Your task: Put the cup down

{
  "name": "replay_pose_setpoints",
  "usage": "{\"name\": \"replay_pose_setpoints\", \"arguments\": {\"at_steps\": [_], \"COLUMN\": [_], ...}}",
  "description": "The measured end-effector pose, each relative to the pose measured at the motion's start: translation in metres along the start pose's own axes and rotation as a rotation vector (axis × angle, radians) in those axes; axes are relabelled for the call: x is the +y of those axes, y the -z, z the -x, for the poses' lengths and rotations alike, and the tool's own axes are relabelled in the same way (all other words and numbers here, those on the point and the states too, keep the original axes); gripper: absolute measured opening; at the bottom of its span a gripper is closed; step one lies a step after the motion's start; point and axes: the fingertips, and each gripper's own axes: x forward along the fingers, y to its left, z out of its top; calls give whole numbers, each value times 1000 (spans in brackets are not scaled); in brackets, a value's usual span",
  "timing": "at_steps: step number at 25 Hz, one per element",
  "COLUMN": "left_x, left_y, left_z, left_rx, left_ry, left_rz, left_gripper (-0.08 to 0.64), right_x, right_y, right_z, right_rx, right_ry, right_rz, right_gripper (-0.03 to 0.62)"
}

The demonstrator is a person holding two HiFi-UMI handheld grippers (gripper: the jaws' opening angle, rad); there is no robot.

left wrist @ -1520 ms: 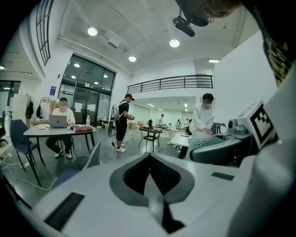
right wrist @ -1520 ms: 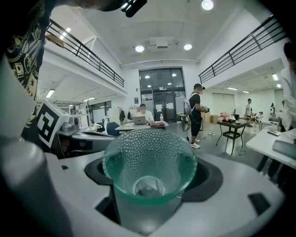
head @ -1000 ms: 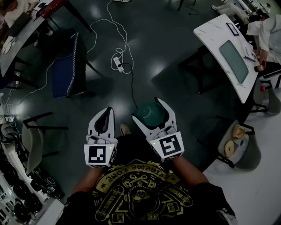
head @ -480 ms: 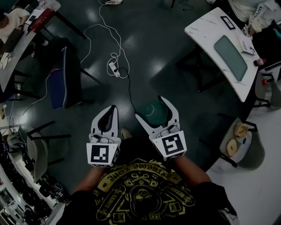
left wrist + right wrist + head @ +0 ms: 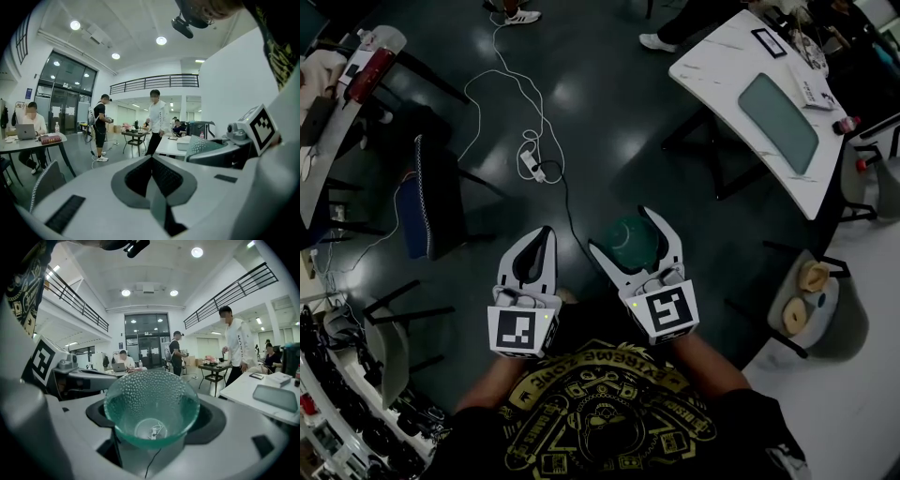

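Left gripper (image 5: 541,236) jaws together, empty; right gripper (image 5: 622,232) jaws apart, clamping cup (image 5: 150,401); both side by side, forearms level.

The cup (image 5: 151,406) is clear green, dotted all over with small bumps. The left tool (image 5: 539,236) and right tool (image 5: 623,232) are white with black-and-white square markers. The floor (image 5: 609,122) is dark grey, the table (image 5: 722,56) white with faint veins, and the shirt (image 5: 600,412) black with yellow print.
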Motion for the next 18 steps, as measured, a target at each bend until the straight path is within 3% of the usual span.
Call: {"name": "replay_pose_setpoints", "arguments": {"at_steps": [18], "left_x": [-101], "left_y": [-36], "left_z": [-102], "left_rx": [-19], "left_ry": [118], "left_rz": [-60], "left_gripper": [11], "right_x": [-129], "right_y": [2], "right_z": [46], "right_rx": [-16], "right_ry": [118], "right_rz": [-36], "right_gripper": [399]}}
